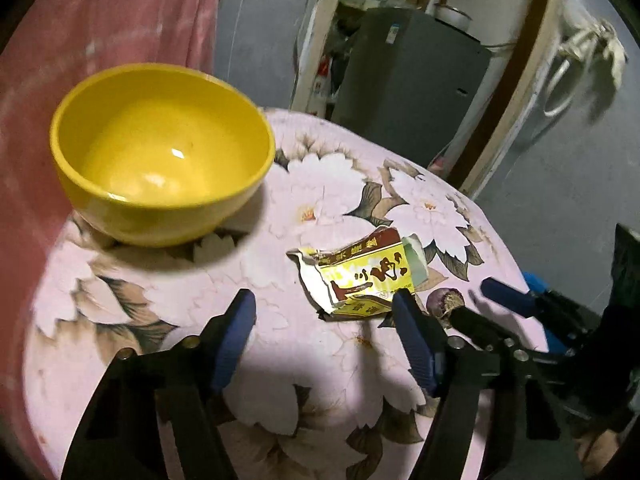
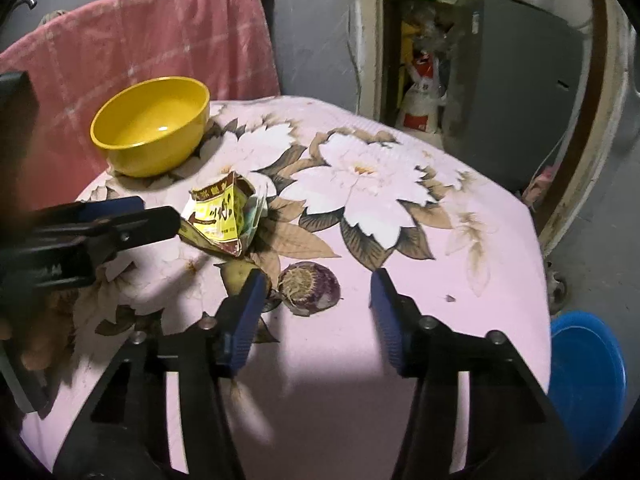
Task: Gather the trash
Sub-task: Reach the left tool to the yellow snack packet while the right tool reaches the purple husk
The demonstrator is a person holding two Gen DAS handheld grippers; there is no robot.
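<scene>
Nearest the left wrist camera stood the black left gripper (image 1: 324,304) with its ribbed blue fingertips (image 1: 236,336), its jaws spread apart over bare cloth and gripping nothing; the fingertip at about 4 o'clock sat just at the near edge of a torn, crumpled yellow-and-red paper wrapper (image 1: 356,276) printed with dark characters, though whether it touched the paper could not be told. That wrapper lay flat on a round table covered in a pale pink cloth with large white flowers (image 1: 320,360), near the view's centre. At 10 o'clock from the wrapper, well apart, a glossy yellow round bowl (image 1: 160,152) stood upright near the table's far edge, with nothing seen in it. A small purple-brown dried onion end (image 1: 444,304) lay just beside the wrapper at its 4 o'clock. In the right wrist view the black right gripper (image 2: 316,288), also blue-padded, hung with its jaws wide and empty, the onion end (image 2: 310,288) lying between the fingertips and nearer the left one, with neither pad seen pressing on it. A yellowish scrap (image 2: 240,274) lay just by that fingertip. The wrapper (image 2: 220,220) sat at 11 o'clock from the onion end, the bowl (image 2: 154,128) beyond it. A pink towel (image 2: 140,40) hung behind the table, and a blue plastic basin (image 2: 588,384) stood below the table edge at 4 o'clock.
</scene>
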